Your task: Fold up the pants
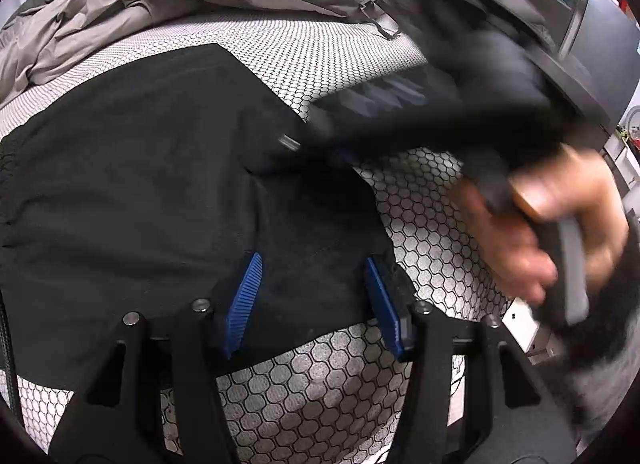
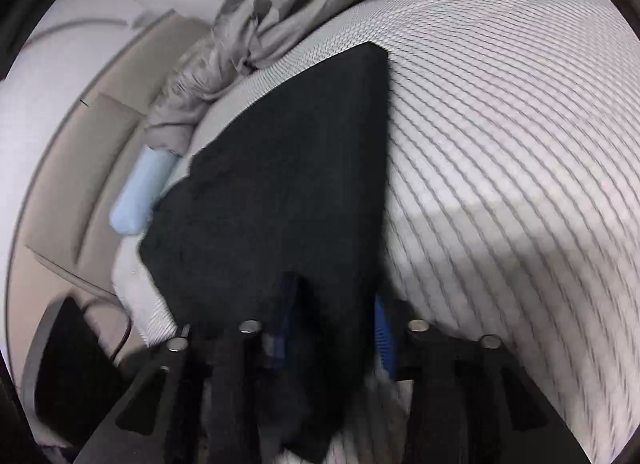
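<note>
The black pants [image 1: 140, 168] lie flat on the honeycomb-patterned mattress [image 1: 320, 384]. My left gripper [image 1: 313, 264] is open, its blue pads [image 1: 244, 304] astride the near right corner of the pants, with cloth lying flat between them. My right gripper [image 1: 400, 116] shows blurred at the upper right, held by a hand [image 1: 552, 224]. In the right wrist view the pants [image 2: 300, 164] run away from my right gripper [image 2: 332, 296]. Black cloth drapes over its left finger and fills the gap. The right blue pad [image 2: 384, 336] stands just clear of the cloth edge, so the jaws look open.
A crumpled grey duvet [image 1: 160, 4] [image 2: 240, 36] lies along the far side of the mattress [image 2: 500, 144]. A light blue object [image 2: 140, 192] sits at the bed's left edge beside a beige panel [image 2: 80, 144]. Dark shelving [image 1: 580, 44] stands to the right.
</note>
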